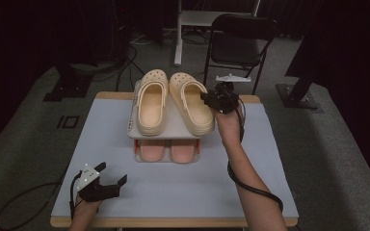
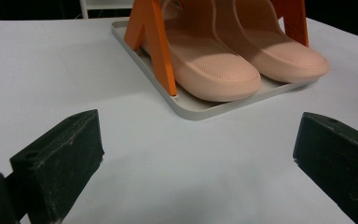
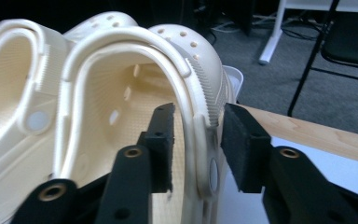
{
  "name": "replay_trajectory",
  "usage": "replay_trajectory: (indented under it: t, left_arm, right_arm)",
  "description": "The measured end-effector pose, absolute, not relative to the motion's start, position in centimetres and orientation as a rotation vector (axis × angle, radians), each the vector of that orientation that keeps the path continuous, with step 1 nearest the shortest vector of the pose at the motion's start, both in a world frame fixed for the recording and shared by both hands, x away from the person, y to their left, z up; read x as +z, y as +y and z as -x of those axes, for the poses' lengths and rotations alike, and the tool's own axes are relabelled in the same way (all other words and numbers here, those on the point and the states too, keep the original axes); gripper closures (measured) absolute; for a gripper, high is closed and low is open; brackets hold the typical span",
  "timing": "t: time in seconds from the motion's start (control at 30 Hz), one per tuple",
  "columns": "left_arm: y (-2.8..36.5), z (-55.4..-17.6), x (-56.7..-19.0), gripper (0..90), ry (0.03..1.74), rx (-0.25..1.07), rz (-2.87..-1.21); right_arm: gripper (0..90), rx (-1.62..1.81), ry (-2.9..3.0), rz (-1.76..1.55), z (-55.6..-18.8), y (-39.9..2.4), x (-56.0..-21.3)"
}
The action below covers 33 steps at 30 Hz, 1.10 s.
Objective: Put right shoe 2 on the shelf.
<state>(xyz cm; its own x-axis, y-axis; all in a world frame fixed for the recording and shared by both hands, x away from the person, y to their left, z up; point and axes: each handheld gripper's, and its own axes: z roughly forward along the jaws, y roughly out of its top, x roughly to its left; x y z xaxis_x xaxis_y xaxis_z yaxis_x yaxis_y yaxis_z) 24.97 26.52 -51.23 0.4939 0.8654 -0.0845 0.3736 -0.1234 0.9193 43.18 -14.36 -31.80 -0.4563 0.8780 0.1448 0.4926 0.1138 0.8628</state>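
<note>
The right-hand cream rubber clog (image 1: pixel 191 102), perforated over the toe and with a heel strap, lies on the top shelf of a small grey two-tier shoe rack (image 1: pixel 166 129) at the far middle of the table, toe pointing away. Its side wall sits between the jaws of the right gripper (image 1: pixel 208 98): in the right gripper view one black pad is inside the clog (image 3: pixel 135 121) and the other outside, with the rim and strap pivot between them. Small gaps show on both sides, so the pads are not pressing; the jaws are open around the wall.

Just beside it on the same shelf lies the matching left-hand cream clog (image 1: pixel 151 102), the two nearly touching. Below, on the lower tray held up by orange struts (image 2: pixel 154 44), a pair of pink foam slippers (image 2: pixel 242 60) points its toes toward the person.

The left gripper (image 1: pixel 112 175) rests at the near left corner of the pale grey tabletop (image 1: pixel 183 187), well apart from the rack, its jaws spread wide with nothing between them. A black folding chair (image 1: pixel 241 41) stands beyond the table.
</note>
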Motion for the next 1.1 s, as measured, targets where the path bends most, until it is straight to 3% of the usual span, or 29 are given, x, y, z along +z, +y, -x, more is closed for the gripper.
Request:
replay_trajectory:
  t: [0.43,0.83,1.1]
  left_arm:
    - [26.3,-25.0,-51.3,1.5,1.059,0.599,-1.729]
    - [26.2,-25.0,-51.3,1.5,1.060,0.598,-1.730]
    - [26.2,-25.1,-51.3,1.5,1.060,0.598,-1.733]
  right_arm:
    - [65.9,1.330,1.990,-1.259,-40.7,-17.4,-31.2]
    - [86.4,1.292,2.059,-1.259,-38.6,-18.9,-33.6]
    - [90.0,1.284,2.096,-1.240,-37.4,-19.2,-34.8]
